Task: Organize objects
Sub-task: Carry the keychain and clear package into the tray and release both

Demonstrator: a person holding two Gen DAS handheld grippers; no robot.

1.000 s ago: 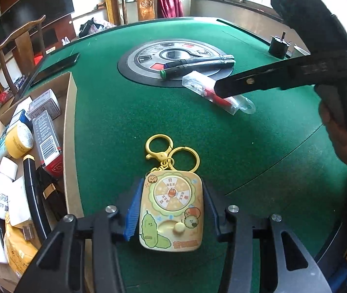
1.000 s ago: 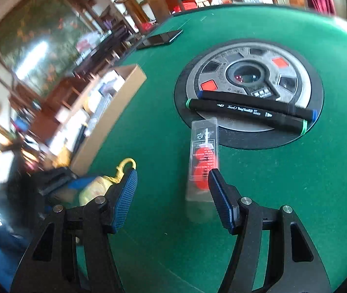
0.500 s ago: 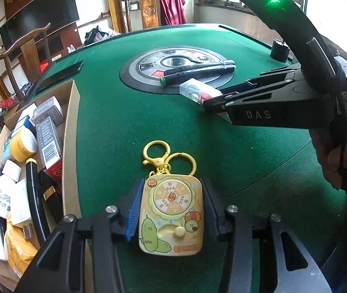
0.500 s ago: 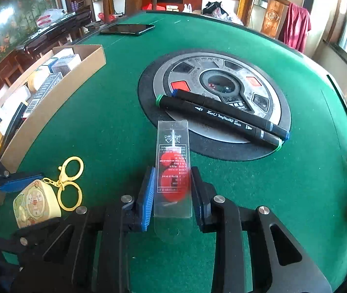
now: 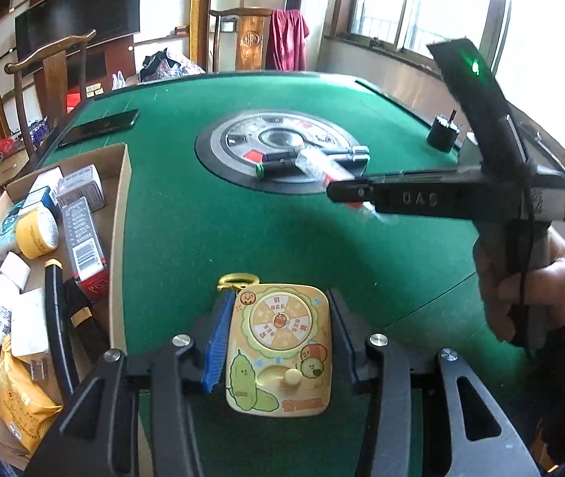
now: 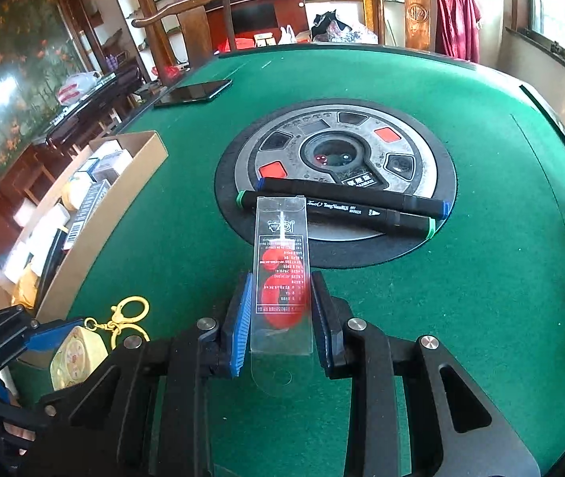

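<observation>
My left gripper is shut on a yellow cartoon keychain toy and holds it above the green table; its gold rings hang in front. My right gripper is shut on a clear plastic packet with red discs, lifted off the felt; the packet also shows in the left wrist view. Two black markers lie on the round centre panel.
An open cardboard box full of small packages sits at the table's left edge. A black phone lies at the far left. A small black cylinder stands at the far right. Wooden chairs stand behind the table.
My right gripper closed on the clear packet and lifted it. My left gripper closed on the keychain toy and raised it off the felt.
</observation>
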